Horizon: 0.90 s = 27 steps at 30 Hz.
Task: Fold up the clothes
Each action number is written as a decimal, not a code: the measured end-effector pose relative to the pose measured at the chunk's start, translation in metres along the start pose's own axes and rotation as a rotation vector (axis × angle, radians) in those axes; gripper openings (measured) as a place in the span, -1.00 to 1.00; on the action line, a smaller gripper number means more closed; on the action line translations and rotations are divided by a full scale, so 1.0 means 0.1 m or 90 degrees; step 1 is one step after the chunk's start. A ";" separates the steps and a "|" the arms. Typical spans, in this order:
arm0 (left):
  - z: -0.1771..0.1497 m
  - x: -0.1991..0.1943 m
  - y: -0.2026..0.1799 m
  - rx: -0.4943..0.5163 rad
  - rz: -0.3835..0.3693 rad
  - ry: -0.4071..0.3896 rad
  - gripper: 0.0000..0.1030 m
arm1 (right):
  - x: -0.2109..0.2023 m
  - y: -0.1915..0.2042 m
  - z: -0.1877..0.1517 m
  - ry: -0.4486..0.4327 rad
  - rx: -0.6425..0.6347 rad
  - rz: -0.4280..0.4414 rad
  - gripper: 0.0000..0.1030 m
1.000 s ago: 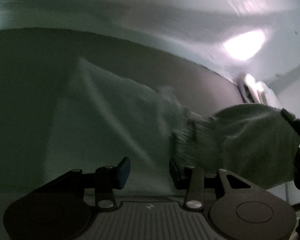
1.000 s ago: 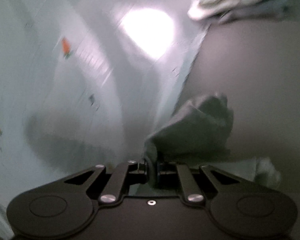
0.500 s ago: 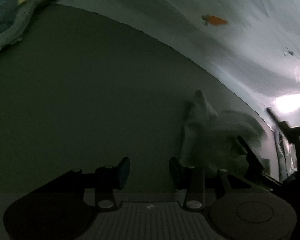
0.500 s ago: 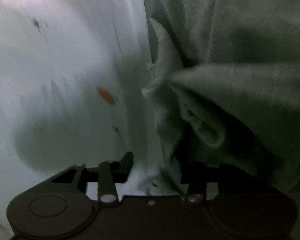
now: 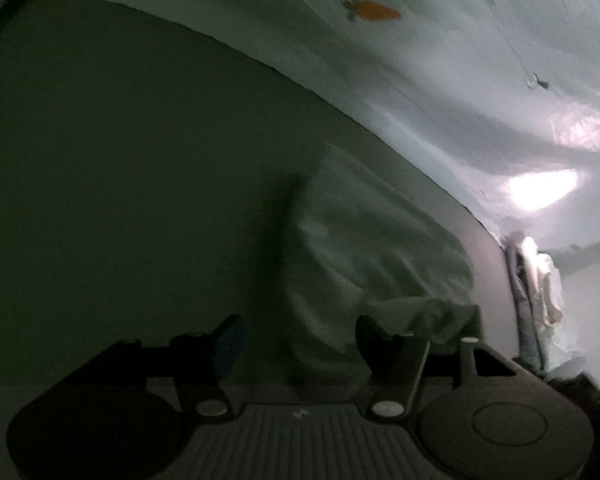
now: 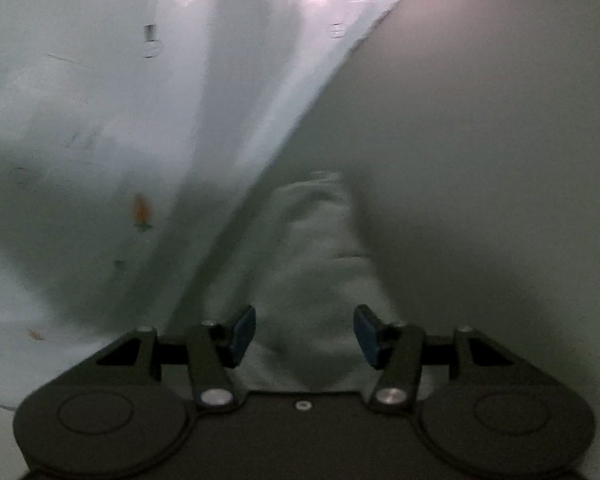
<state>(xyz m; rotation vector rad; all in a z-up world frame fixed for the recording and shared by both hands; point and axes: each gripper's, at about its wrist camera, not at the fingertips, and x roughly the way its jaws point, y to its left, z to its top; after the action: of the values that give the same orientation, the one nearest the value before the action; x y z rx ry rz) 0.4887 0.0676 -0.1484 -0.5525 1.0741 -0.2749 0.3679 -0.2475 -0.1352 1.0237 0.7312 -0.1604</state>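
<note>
L gripper (image 5: 298, 338): fingers spread wide, nothing between; a fold of the cloth (image 5: 364, 256) drapes over the R finger (image 5: 374, 334). R gripper (image 6: 304, 334): fingers (image 6: 244, 330) wide apart, gripping nothing, cloth (image 6: 320, 264) lying between them on the table (image 6: 480, 160). Only L view shows stack (image 5: 534, 280) at far edge; R view shows cloth near table edge, beside carrot-print sheet (image 6: 100, 120).
</note>
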 end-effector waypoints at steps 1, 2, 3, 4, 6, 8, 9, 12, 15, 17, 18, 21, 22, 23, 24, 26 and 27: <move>-0.01 0.02 -0.05 0.008 -0.003 0.004 0.29 | -0.02 -0.06 0.00 0.002 0.013 0.005 0.10; -0.02 0.04 -0.11 0.021 0.002 0.006 0.35 | -0.02 -0.12 0.00 0.006 0.033 0.013 0.10; -0.04 0.07 -0.15 0.035 0.011 0.008 0.37 | 0.00 -0.12 0.03 0.010 0.054 0.018 0.10; -0.05 0.11 -0.20 0.050 0.022 0.009 0.40 | 0.03 -0.13 0.04 0.016 0.077 0.023 0.10; -0.10 0.18 -0.22 0.071 0.047 0.018 0.40 | 0.17 -0.23 0.00 0.036 0.130 0.034 0.10; -0.15 0.26 -0.21 0.085 0.091 0.029 0.40 | 0.19 -0.33 -0.12 0.058 0.165 0.031 0.10; -0.18 0.28 -0.20 0.090 0.119 0.033 0.40 | 0.20 -0.34 -0.15 0.067 0.162 0.021 0.10; -0.26 0.21 -0.05 0.074 0.154 0.032 0.40 | 0.21 -0.26 -0.20 0.079 0.104 -0.012 0.10; -0.30 0.05 0.16 0.033 0.153 0.023 0.40 | 0.18 -0.11 -0.22 0.074 0.016 -0.045 0.12; -0.31 -0.06 0.25 0.010 0.157 0.018 0.40 | 0.20 -0.06 -0.22 0.073 -0.001 -0.052 0.12; -0.29 -0.12 0.27 0.002 0.151 0.011 0.40 | 0.22 -0.05 -0.21 0.074 -0.002 -0.054 0.12; -0.22 -0.28 0.24 0.002 0.102 -0.017 0.40 | 0.28 -0.07 -0.20 0.077 -0.004 -0.057 0.15; -0.18 -0.32 0.19 0.009 0.082 -0.027 0.40 | 0.29 -0.08 -0.19 0.078 -0.005 -0.057 0.16; -0.14 -0.35 0.13 0.017 0.065 -0.037 0.44 | 0.29 -0.09 -0.20 0.078 -0.008 -0.058 0.16; -0.10 -0.37 0.06 0.025 0.050 -0.046 0.47 | 0.28 -0.09 -0.20 0.079 -0.010 -0.059 0.16; -0.03 -0.36 -0.09 0.039 0.022 -0.061 0.53 | 0.29 -0.08 -0.20 0.080 -0.018 -0.061 0.18; 0.00 -0.33 -0.15 0.043 0.008 -0.063 0.55 | 0.28 -0.08 -0.21 0.080 -0.024 -0.063 0.19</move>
<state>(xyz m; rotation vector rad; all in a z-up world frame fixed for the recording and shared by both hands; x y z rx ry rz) 0.4744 0.0704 -0.1153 -0.4943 0.9689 -0.2698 0.3754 -0.2293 -0.1650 0.9689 0.8964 -0.1689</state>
